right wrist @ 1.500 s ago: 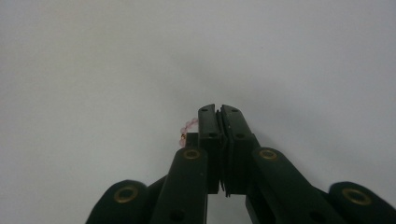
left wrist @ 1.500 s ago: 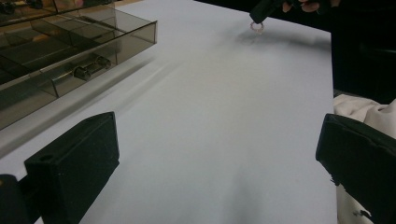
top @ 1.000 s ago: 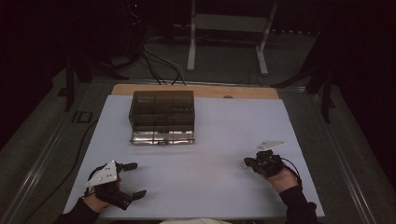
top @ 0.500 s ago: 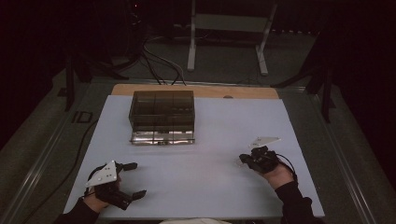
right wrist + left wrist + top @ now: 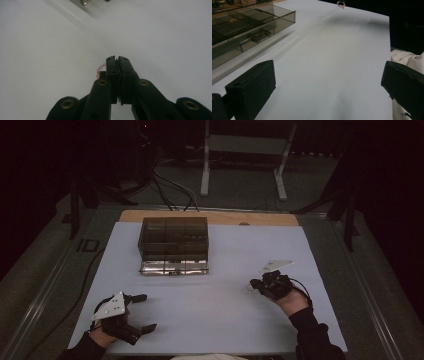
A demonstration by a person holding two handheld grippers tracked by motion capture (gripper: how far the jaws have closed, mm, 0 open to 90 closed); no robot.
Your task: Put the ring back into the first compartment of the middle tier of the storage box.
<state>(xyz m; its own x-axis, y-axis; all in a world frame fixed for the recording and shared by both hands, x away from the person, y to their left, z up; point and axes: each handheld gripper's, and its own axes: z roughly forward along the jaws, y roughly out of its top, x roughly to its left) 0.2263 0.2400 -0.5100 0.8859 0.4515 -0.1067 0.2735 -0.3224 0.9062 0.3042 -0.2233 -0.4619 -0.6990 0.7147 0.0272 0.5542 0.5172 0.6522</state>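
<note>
Counter (image 5: 235, 320): white sheet, mostly bare working room.
Organizer box (image 5: 173, 245): smoky clear, compartmented, at the far side, within reach of both hands.
Left tool (image 5: 138, 314): jaws spread wide, empty, low near the front edge.
Right tool (image 5: 117, 60): jaws pressed together on a pink bead bracelet (image 5: 101, 67) at the counter's right, apparently to lift it.

Pale grey-white sheet (image 5: 225, 270) over a tan wooden table (image 5: 210, 216), plain, no pattern. Smoky brown see-through organiser box (image 5: 173, 244), divided into compartments, shiny metal glinting along its front. Black left gripper (image 5: 142, 312) with a light grey three-cornered plate; black right gripper (image 5: 117, 60), brass-coloured rivets on its links. Pink beads with a gold speck (image 5: 101, 67) beside its jaws. Dark sleeves (image 5: 312, 335).
</note>
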